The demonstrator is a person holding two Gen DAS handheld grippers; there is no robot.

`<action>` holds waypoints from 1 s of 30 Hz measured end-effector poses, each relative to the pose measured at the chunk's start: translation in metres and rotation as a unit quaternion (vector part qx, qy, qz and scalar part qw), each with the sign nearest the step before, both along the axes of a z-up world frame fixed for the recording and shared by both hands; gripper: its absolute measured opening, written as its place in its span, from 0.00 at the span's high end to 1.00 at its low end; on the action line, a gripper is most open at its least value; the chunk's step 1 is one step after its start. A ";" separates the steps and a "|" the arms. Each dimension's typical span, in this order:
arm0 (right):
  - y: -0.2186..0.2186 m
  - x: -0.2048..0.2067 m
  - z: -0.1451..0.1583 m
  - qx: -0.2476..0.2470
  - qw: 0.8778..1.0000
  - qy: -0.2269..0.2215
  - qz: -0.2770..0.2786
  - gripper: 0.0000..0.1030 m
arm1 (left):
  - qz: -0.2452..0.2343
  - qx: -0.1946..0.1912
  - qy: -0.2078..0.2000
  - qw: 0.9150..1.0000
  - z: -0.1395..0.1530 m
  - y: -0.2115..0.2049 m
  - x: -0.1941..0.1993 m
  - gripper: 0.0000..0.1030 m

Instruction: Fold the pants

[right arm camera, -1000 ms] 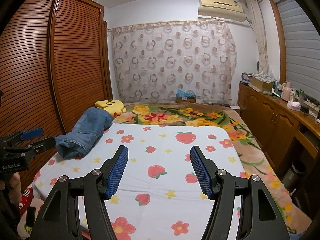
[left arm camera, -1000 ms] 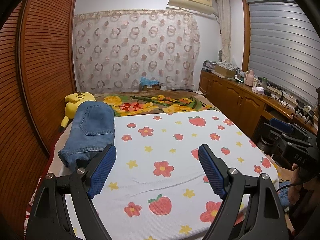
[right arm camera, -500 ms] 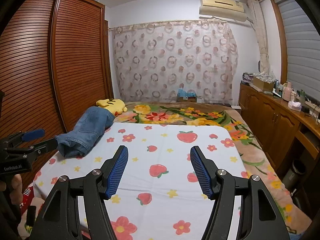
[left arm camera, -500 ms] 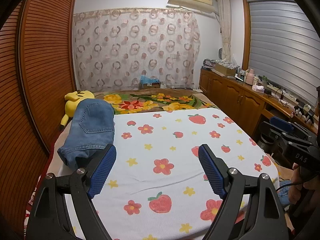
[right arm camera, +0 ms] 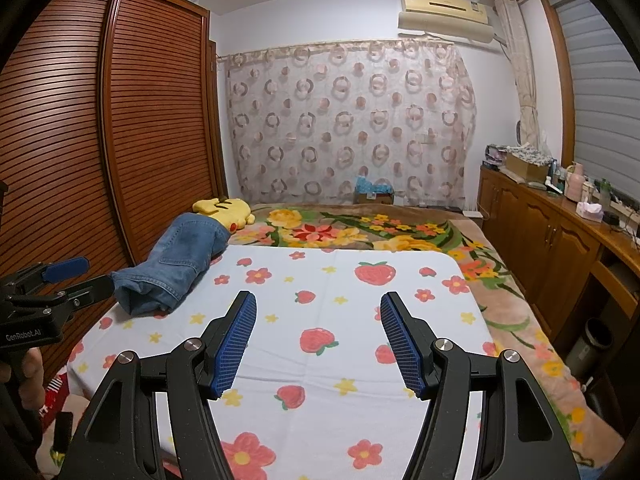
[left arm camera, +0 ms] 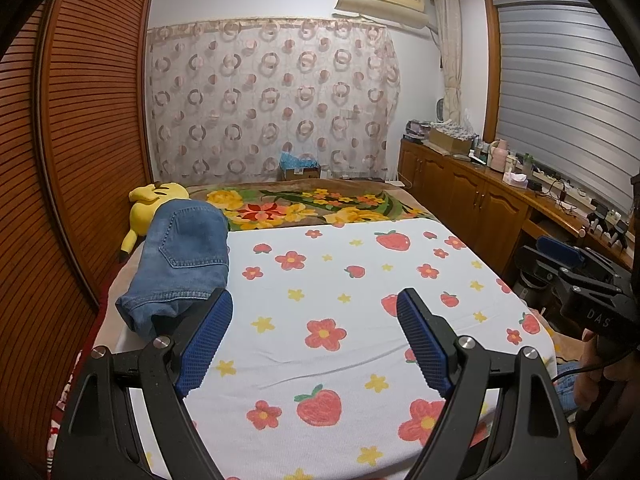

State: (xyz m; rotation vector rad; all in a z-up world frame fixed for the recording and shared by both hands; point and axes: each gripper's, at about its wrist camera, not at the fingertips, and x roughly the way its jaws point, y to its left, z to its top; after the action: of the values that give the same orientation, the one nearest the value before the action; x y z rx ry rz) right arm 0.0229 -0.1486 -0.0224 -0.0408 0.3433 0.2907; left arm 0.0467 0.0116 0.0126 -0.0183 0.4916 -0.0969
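Note:
Blue denim pants (left arm camera: pixel 176 264) lie folded in a compact stack at the left edge of the bed, a back pocket facing up; in the right wrist view the pants (right arm camera: pixel 176 264) lie at the left. My left gripper (left arm camera: pixel 314 304) hovers open above the strawberry sheet (left arm camera: pixel 340 304), its left pad just in front of the stack, apart from it. My right gripper (right arm camera: pixel 318 308) hovers open over the sheet's middle, nothing between its pads. Each gripper shows in the other's view: the right gripper (left arm camera: pixel 576 264) at the right edge, the left gripper (right arm camera: pixel 60 280) at the left edge.
A yellow plush toy (left arm camera: pixel 154 208) lies behind the pants. A flowered blanket (left arm camera: pixel 304 208) covers the far bed. A slatted wooden wardrobe (right arm camera: pixel 100 128) runs along the left; wooden cabinets (left arm camera: pixel 472 200) with clutter line the right. A cardboard box (right arm camera: pixel 374 192) sits by the curtain.

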 end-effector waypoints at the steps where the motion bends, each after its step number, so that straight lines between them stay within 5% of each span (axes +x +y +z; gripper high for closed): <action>1: -0.001 0.000 0.001 0.000 1.000 0.000 0.000 0.35 | 0.000 0.000 0.000 1.000 0.000 0.000 0.000 0.18; 30: -0.002 0.001 0.000 -0.002 1.000 -0.002 0.002 0.35 | -0.002 -0.003 0.003 1.000 -0.003 -0.002 -0.002 0.18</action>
State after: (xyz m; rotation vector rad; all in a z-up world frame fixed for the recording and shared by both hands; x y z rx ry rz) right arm 0.0241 -0.1503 -0.0226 -0.0453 0.3394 0.2932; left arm 0.0449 0.0099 0.0101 -0.0228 0.4966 -0.1020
